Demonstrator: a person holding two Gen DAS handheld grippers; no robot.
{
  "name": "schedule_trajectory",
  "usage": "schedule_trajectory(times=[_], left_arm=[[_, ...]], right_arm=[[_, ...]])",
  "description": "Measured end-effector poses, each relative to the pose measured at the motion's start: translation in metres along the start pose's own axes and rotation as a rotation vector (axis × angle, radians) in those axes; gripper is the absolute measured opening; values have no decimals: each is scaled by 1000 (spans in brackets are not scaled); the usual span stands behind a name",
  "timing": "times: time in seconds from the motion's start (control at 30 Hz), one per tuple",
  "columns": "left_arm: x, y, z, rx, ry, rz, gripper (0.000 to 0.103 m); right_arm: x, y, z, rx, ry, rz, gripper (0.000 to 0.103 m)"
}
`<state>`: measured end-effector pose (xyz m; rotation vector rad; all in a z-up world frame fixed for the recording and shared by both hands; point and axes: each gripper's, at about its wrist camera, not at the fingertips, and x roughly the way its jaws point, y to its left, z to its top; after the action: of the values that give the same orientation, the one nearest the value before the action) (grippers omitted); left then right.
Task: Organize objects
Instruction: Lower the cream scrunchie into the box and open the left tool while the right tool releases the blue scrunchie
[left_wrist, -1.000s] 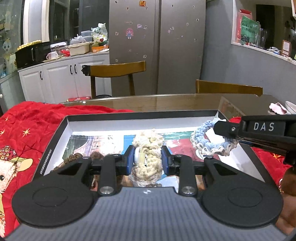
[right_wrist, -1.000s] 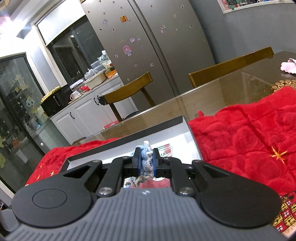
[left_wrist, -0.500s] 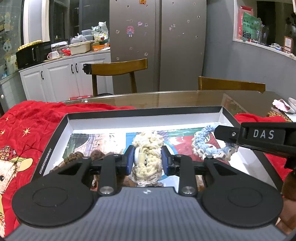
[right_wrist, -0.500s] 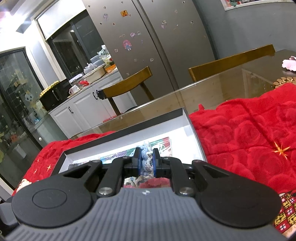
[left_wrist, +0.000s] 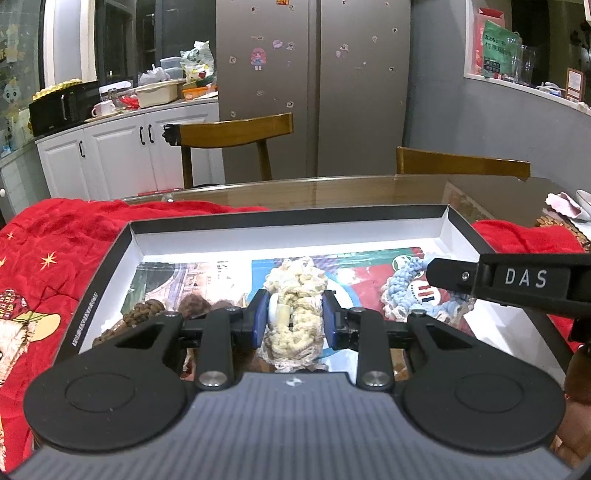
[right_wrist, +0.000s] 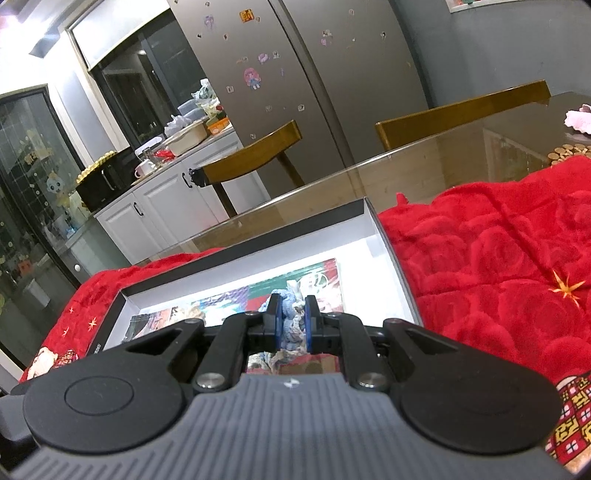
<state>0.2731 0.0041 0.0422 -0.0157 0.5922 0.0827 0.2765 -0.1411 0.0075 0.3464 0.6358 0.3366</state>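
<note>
Two hand-held grippers: both above shallow black cardboard box (left_wrist: 110, 254) with white inner walls, on red fleece blanket (left_wrist: 55, 236) over glass tabletop (left_wrist: 332, 188).
Left hand-held gripper (left_wrist: 293, 317): clenched on cream crocheted yarn bundle (left_wrist: 295, 310), over box middle.
Right hand-held gripper (right_wrist: 293, 323): clenched on light blue and white crocheted ring (left_wrist: 406, 291), at box right end.
Brown braided cord piece (left_wrist: 144, 312): lying in box, left part.

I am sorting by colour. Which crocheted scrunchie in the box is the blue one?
The blue scrunchie at the box's right end; the cream one is central, brown ones left.
</note>
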Motion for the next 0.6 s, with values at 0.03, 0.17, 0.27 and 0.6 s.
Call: schedule_trajectory(times=[0.03,0.17,0.27,0.6], left_arm=[[1,0,0,1,-1,-1,36],[1,0,-1,7,-2,-12,36],[2,1,-2,9,-3,-11,36],[6,7,1,-11,14,-28,46]], right_arm=[[0,0,-1,-1,2,-1,14],[3,0,-2,-4,11,-2,14],[4,0,-3,-8,17,-5,14],[7,-4,-4,8,49,9,20]])
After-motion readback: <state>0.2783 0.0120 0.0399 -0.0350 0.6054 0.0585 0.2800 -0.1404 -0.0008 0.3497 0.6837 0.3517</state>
